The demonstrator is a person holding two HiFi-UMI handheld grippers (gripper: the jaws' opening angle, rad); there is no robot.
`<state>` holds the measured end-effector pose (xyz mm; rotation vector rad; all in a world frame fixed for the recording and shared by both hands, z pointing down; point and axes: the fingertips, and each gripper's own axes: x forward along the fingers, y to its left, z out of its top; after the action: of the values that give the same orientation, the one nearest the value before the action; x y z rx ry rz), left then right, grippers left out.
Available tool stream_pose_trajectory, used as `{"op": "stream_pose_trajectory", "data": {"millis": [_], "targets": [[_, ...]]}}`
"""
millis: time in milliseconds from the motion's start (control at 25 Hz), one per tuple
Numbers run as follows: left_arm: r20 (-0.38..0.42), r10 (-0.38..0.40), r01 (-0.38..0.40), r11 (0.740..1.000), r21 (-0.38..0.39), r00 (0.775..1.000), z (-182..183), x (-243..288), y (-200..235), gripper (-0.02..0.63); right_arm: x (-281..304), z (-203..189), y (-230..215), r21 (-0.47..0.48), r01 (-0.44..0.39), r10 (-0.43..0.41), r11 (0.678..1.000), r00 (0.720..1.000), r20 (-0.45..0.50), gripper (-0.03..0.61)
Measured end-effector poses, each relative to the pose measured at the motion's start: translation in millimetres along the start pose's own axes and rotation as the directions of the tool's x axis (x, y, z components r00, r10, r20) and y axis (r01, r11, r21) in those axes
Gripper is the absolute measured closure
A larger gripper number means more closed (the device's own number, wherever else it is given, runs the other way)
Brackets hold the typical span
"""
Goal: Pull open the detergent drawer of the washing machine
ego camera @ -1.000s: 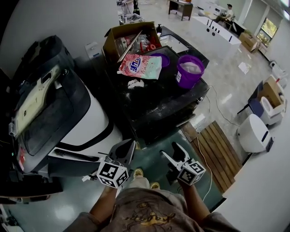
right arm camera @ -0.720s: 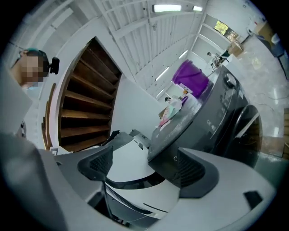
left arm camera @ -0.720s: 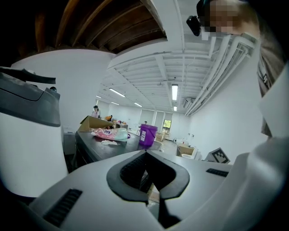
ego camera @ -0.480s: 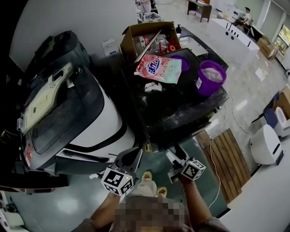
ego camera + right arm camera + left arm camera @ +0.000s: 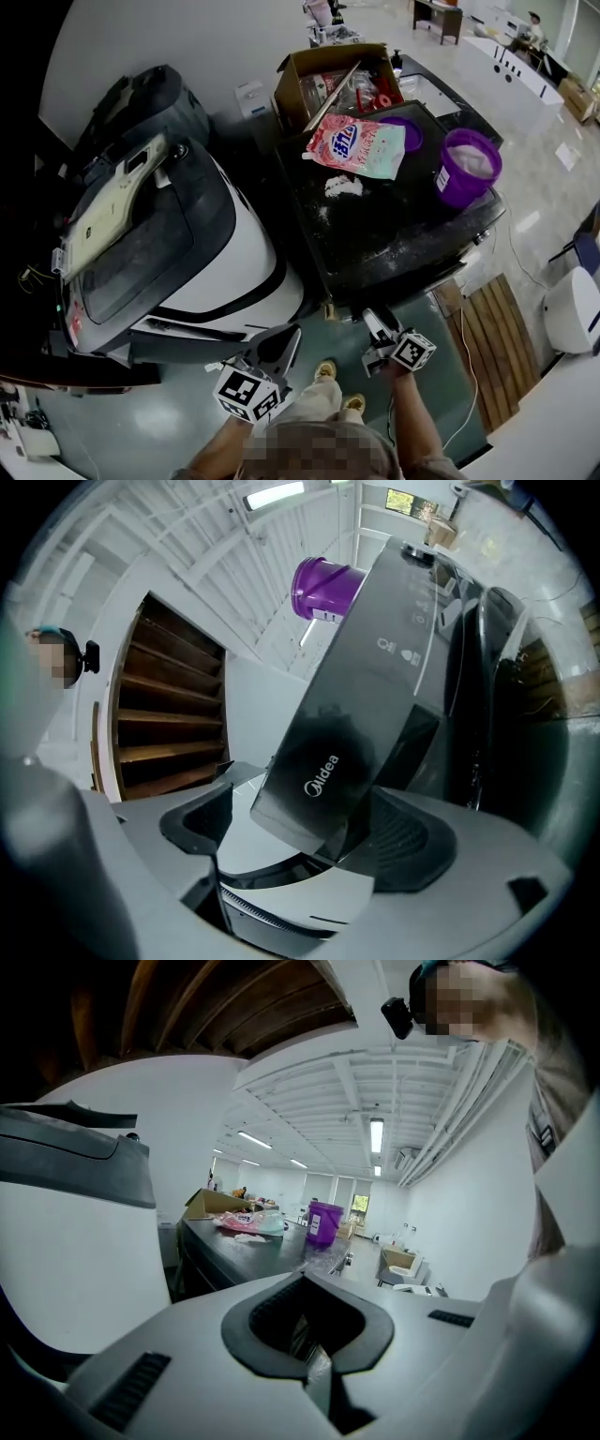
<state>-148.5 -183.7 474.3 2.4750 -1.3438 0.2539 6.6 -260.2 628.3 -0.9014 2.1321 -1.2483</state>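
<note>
Black Midea-badged detergent drawer front (image 5: pixel 330 761) looks flush in the washing machine (image 5: pixel 394 220) top front. It sits between the right gripper's (image 5: pixel 306 832) wide-open fingers, not pinched. Left gripper (image 5: pixel 305 1316) fingers are closed, empty.

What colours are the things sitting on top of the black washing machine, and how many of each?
Purple: 2, the bucket and the bowl half hidden behind the bag
Pink: 1, the detergent bag
Brown: 1, the cardboard box
White: 1, a small clump
Total: 5
</note>
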Motion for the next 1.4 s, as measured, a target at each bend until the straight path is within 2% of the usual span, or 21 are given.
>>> {"op": "stream_pose_trajectory", "data": {"millis": [200, 440, 840, 1120, 1400], "targets": [[-0.018, 0.038, -0.038, 0.999, 0.010, 0.999, -5.0, -7.7, 11.0, 0.592, 13.9, -0.1, -5.7, 0.021, -0.066, 0.066, 0.998, 0.998, 0.023, 0.132], [-0.041, 0.073, -0.073, 0.997, 0.009, 0.996, -12.7, -16.6, 18.2, 0.592, 19.5, -0.4, -16.3, 0.051, -0.098, 0.095, 0.994, 0.994, 0.057, 0.144], [-0.056, 0.113, -0.113, 0.994, -0.008, 0.992, -17.9, -22.9, 21.4, 0.592, 30.5, 20.1, -24.2, 0.076, -0.143, 0.132, 0.987, 0.982, 0.135, 0.161], [-0.051, 0.124, -0.124, 0.992, -0.006, 0.991, -18.8, -24.3, 25.1, 0.592, 26.9, 22.4, -31.8, 0.127, -0.145, 0.122, 0.981, 0.977, 0.172, 0.166], [-0.050, 0.126, -0.128, 0.991, -0.039, 0.991, -20.7, -24.4, 22.9, 0.592, 25.5, 25.6, -36.1, 0.170, -0.152, 0.115, 0.974, 0.971, 0.212, 0.179]]}}
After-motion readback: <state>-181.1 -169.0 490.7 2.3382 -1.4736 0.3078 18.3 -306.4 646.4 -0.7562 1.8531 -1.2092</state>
